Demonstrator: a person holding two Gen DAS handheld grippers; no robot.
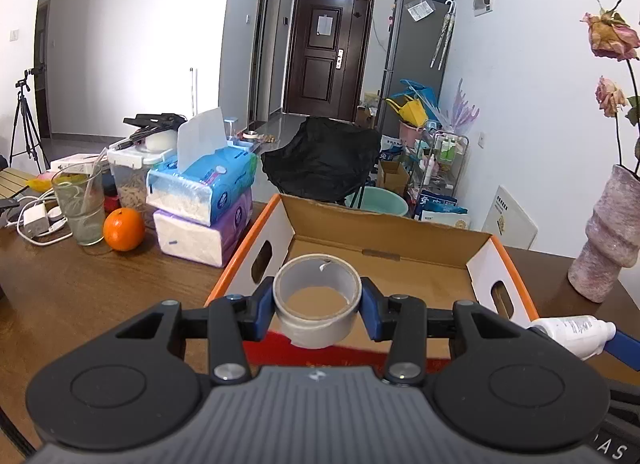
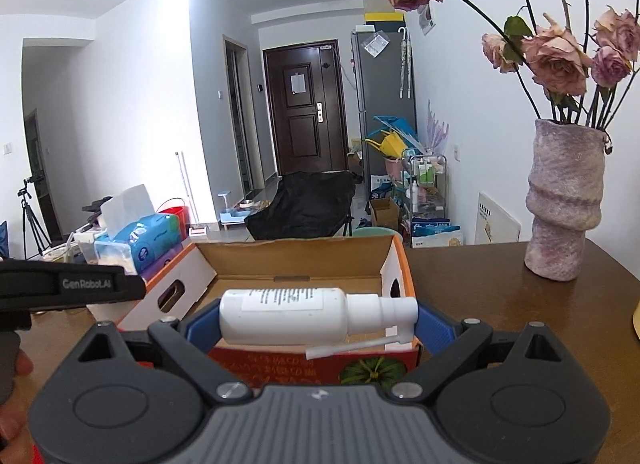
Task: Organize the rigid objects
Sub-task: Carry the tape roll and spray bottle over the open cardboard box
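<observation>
Tape roll (image 1: 317, 300), light and stiff, is clamped across its outer rim by the left gripper (image 1: 317, 306), while the slick spray bottle (image 2: 296, 316) is pinched end to end by the right gripper (image 2: 308, 324).

The left gripper (image 1: 318, 306) clamps a grey roll of adhesive tape (image 1: 317, 300) between its blue pads, holding it above the near edge of an open cardboard box with orange rim (image 1: 476, 260). A white plastic spray bottle (image 1: 576, 334) enters at right, lying crosswise against a blue finger. An orange fruit (image 1: 123, 229) rests on the brown wooden table (image 1: 80, 288).
</observation>
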